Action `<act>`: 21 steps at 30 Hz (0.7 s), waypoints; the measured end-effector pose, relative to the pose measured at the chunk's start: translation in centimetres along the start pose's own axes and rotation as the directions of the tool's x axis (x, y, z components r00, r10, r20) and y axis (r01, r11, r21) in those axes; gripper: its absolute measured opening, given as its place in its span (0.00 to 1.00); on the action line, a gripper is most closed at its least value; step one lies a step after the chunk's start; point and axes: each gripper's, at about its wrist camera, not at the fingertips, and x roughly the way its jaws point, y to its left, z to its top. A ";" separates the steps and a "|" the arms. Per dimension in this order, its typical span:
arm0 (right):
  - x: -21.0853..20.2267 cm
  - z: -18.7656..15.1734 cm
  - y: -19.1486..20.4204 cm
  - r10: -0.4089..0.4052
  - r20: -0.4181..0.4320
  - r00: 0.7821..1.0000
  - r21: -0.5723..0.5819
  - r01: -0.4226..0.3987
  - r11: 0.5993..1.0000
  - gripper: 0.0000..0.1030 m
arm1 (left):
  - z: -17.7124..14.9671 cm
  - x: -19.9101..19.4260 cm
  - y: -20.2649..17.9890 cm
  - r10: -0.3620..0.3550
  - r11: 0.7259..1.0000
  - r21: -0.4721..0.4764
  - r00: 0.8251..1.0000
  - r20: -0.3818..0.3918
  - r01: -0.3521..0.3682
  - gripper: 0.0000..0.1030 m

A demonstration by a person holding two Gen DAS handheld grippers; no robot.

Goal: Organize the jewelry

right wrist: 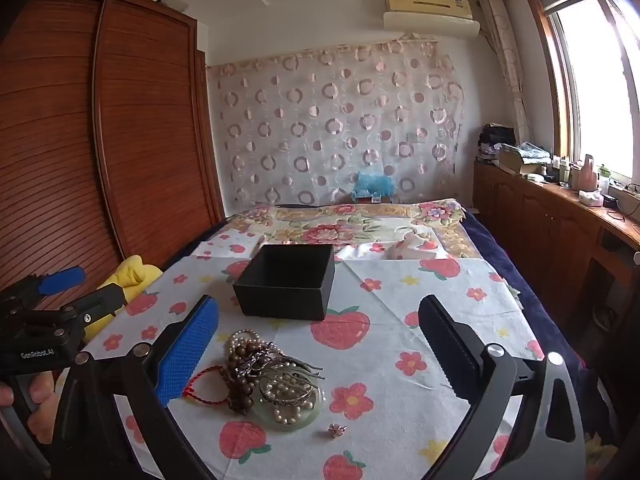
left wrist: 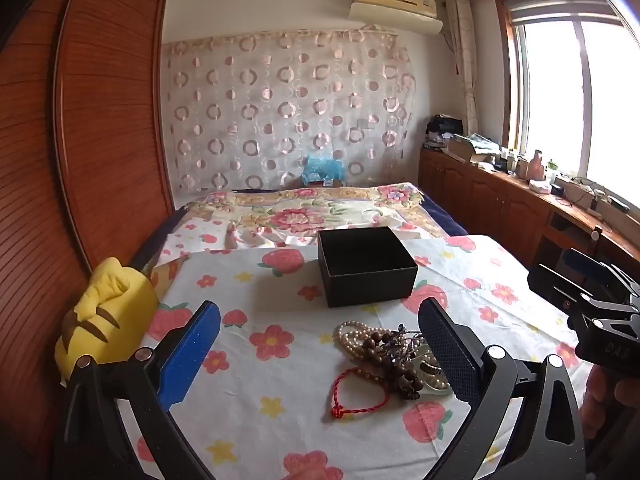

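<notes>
- One open-topped black rectangular cardboard box (left wrist: pixel 367 266) stood on the white cloth printed with strawberries and flowers (left wrist: pixel 256 412), beyond the jewelry and apart from it; no contents were visible inside it.
- One tangled heap of jewelry (right wrist: pixel 264 376) lay on the cloth nearer the cameras than the box.
- Countable items in the heap: one red braided cord bracelet (left wrist: pixel 357 394) at its edge, one strand of dark brown wooden beads (left wrist: pixel 394 364), pearl-coloured bead strands (right wrist: pixel 286 398) whose number could not be told, one silver metal bangle (right wrist: pixel 288 398), one pale green stone disc (right wrist: pixel 286 420) lying beneath the pearls, and one dark metal ornament with long prongs (right wrist: pixel 296 366).
- One small pink-and-silver trinket (right wrist: pixel 337 429) lay alone on the cloth, just beside the heap.
- The left gripper (left wrist: pixel 320 344) had its two fingers spread fully wide, holding nothing; the heap lay on the cloth between and below them, nearer the black finger.
- The right gripper (right wrist: pixel 316 344) was likewise at full spread and empty; the heap lay near its blue finger, untouched.
- One yellow plush toy (left wrist: pixel 108 316) sat at the left edge of the cloth.
</notes>
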 end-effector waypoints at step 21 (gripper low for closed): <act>0.0 0.0 -0.1 0.002 -0.004 1.000 0.007 -0.002 1.000 0.98 | 0.0 -0.1 0.0 -0.002 1.000 -0.003 1.000 0.009 0.002 0.93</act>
